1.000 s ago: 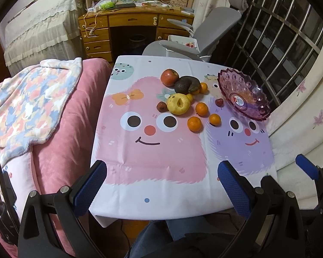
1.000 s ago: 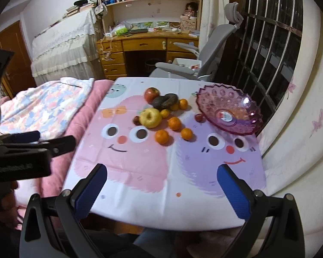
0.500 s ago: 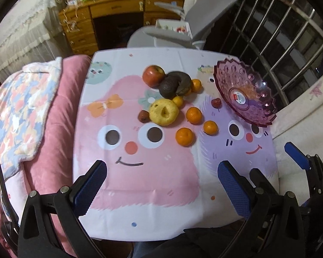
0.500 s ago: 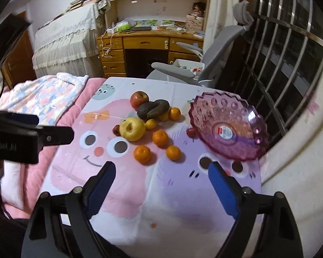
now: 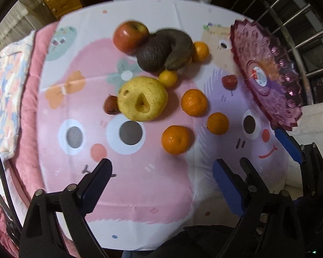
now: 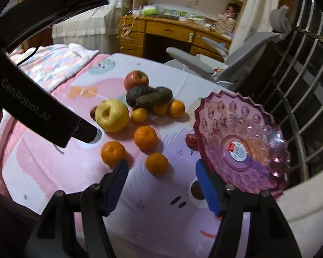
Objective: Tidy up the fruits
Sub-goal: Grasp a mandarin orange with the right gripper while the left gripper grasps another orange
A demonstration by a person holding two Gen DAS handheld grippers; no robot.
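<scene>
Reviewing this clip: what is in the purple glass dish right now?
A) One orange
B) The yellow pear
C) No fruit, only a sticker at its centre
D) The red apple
C: the purple glass dish holds no fruit, only a sticker on its base; the oranges, the red apple and the yellow fruit all lie on the tablecloth.

Dim, warm indoor light; both fisheye views motion-blurred.
Round orange tangerines point(image 6: 145, 137) cast soft shadows on the pink cartoon-printed tablecloth point(image 5: 140, 193) (edges bend and darken strongly); the scalloped purple glass dish point(image 6: 243, 142) shows faint glare.
</scene>
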